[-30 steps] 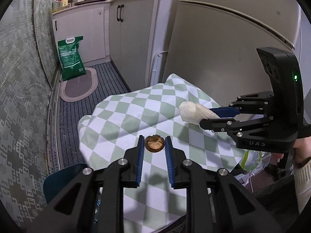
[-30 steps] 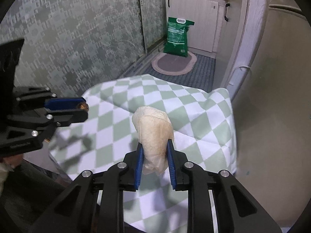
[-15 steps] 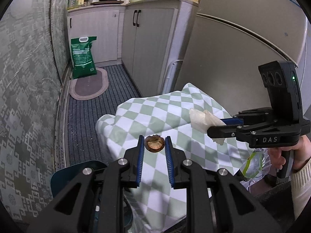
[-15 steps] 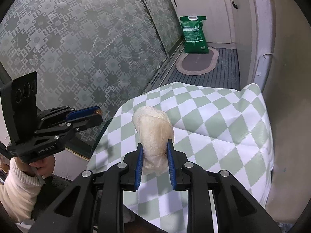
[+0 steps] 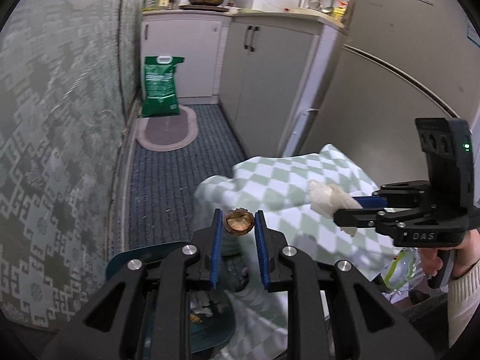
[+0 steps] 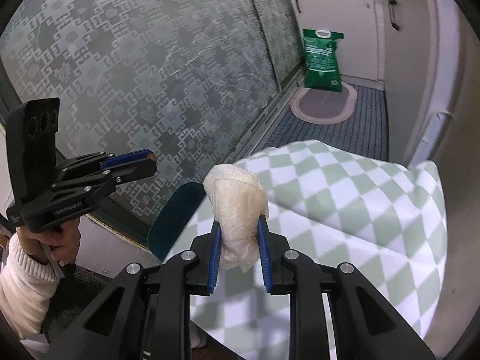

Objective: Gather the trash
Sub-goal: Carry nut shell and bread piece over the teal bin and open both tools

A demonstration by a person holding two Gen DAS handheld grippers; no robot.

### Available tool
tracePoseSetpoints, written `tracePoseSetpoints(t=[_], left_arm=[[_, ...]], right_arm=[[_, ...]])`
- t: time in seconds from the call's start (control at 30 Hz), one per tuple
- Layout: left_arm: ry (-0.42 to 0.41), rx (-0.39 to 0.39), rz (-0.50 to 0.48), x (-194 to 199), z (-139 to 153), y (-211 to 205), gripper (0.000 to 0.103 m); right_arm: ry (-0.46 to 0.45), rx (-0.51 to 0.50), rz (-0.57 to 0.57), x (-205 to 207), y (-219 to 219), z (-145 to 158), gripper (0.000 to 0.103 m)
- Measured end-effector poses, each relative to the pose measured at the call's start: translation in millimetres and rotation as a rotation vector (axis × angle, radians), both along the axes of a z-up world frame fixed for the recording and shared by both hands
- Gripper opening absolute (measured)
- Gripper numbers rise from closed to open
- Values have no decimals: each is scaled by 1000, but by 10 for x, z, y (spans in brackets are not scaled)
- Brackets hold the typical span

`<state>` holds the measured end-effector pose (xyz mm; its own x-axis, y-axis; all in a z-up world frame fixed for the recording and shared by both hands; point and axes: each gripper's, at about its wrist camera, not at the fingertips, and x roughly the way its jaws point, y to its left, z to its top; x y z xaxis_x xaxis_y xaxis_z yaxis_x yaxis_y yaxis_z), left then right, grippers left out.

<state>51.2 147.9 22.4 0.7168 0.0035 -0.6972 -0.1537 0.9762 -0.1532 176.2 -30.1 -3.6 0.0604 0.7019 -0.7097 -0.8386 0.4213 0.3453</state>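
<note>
Mid-carry in a narrow kitchen: left gripper [image 5: 239, 225] clamped on a brown walnut shell [image 5: 239, 223], held in the air above a dark teal bin [image 5: 132, 258] whose contents show between the gripper's arms at 6 o'clock in the left wrist view. Right gripper [image 6: 239, 234] pinched shut on a crumpled tissue wad [image 6: 235, 207], poised over the table edge, with the bin's teal rim at 9 o'clock from the wad. Both pieces of trash off the table and in hand; drop-off apparently the step in progress. Next move, by the look of it: spread the left jaws with the shell squarely over the bin mouth, then swing the tissue toward 9 o'clock past the table edge and release it there too. Light tissue likely to cling to a pad or drift wide.

Table draped in a green-and-white checked cloth [image 6: 360, 210], rumpled at its far edge. Patterned frosted glass panel [image 6: 135, 75] to the side, striped floor mat [image 5: 168, 186], green sack [image 5: 160, 87] at 12 o'clock against white cabinets [image 5: 261, 69], refrigerator [image 5: 390, 96] at 2 o'clock.
</note>
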Motion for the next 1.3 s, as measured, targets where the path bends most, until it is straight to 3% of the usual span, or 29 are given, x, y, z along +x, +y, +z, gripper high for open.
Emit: tracePoseSetpoints(t=[0.43,0.7,0.73,1.03,1.3], left_arm=[[170,30,120,-292,-367,539,23],[284,16,154,-374,-658,733,25],[291,14,153,-372,-671,735,29],[283,-2,131,-323,-587,661,29],[297,37,107,-330,-496,550,36]], right_arm=[[-50,34,136,-480,616,232,23],[-69,37,149,-591,790,325,23],[-65,34,148,-581,821,314,23],[-56,20,129,-525,866,292,23],[-33,-72,148,-435,1049,51,23]])
